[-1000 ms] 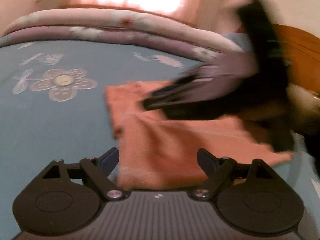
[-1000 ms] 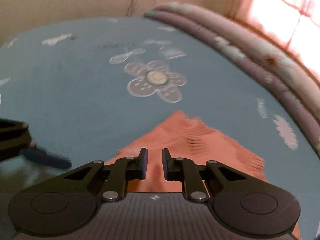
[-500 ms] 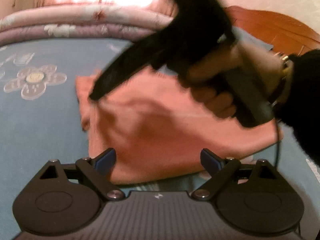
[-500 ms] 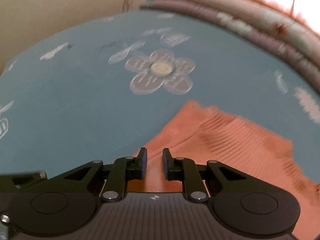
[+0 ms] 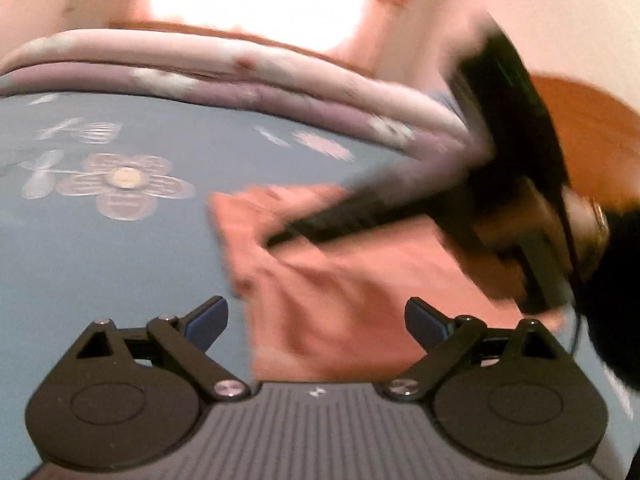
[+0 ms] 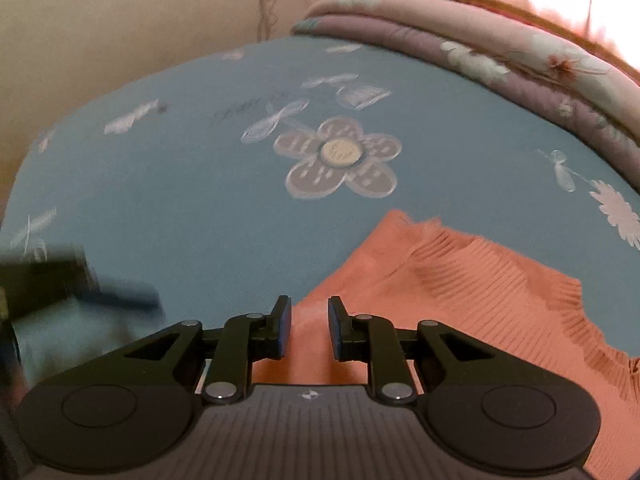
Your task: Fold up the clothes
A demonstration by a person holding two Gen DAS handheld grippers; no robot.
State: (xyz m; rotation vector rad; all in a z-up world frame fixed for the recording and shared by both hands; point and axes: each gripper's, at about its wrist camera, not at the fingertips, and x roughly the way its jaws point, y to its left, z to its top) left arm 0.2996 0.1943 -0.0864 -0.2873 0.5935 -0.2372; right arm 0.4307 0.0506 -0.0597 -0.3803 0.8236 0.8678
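The left tool (image 5: 316, 316) is hovering low over the near edge of the orange knit garment (image 5: 360, 288), its jaws standing wide apart and opening further, with cloth showing in the gap below them but nothing pressed by the blue pads. The garment is lying folded on the blue bed sheet (image 5: 120, 264); in the left wrist view its long axis is running from the near middle up toward the left, with a corner pointing at the embroidered flower (image 5: 124, 184). Above it, the right tool (image 5: 280, 240) is reaching in from the right, held in a person's hand (image 5: 520, 248) with a dark sleeve, tilted down so its blurred tips are meeting the garment's far left part. In the right wrist view the right tool's (image 6: 308, 328) jaws are standing narrowly apart and opening, with orange cloth visible below the gap and the pads not pressing it. The garment's ribbed edge (image 6: 520, 280) is stretching away to the right. Beyond, folded quilts (image 6: 480, 52) are lying along the far side of the bed.
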